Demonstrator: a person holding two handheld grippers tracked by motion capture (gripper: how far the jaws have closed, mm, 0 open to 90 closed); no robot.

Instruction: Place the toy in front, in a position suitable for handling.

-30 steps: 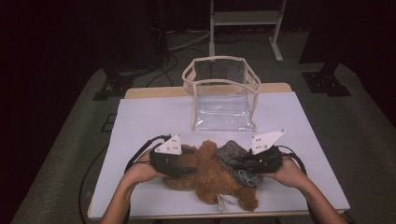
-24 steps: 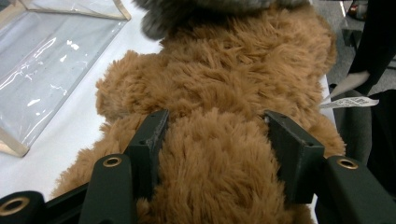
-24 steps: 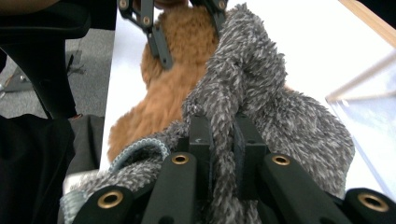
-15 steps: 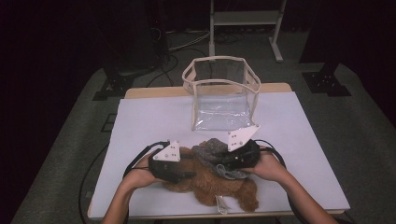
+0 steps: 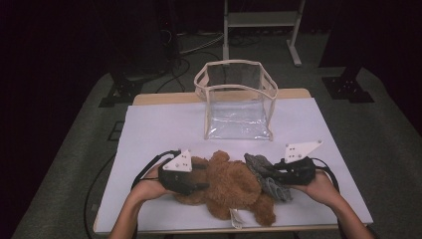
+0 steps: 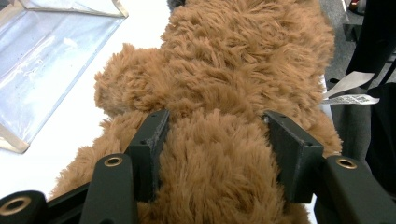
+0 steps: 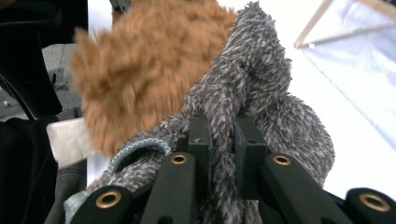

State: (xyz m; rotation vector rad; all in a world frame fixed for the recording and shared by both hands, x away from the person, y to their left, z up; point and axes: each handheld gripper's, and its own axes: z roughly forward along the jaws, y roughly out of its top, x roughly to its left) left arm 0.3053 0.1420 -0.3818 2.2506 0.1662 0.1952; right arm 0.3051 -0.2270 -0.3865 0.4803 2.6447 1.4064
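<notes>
shaggy brown teddy bear [image 5: 234,186], grey fuzzy garment [image 5: 266,174]

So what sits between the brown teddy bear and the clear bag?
In the high view, only bare white tabletop lies between the brown teddy bear and the clear bag.

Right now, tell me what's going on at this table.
A person works two hand-held grippers on a brown teddy bear lying on the white table. The left gripper has its jaws around the bear's plush body. The right gripper is clamped on a grey fuzzy cloth beside the bear. A clear bag stands open behind them.
</notes>
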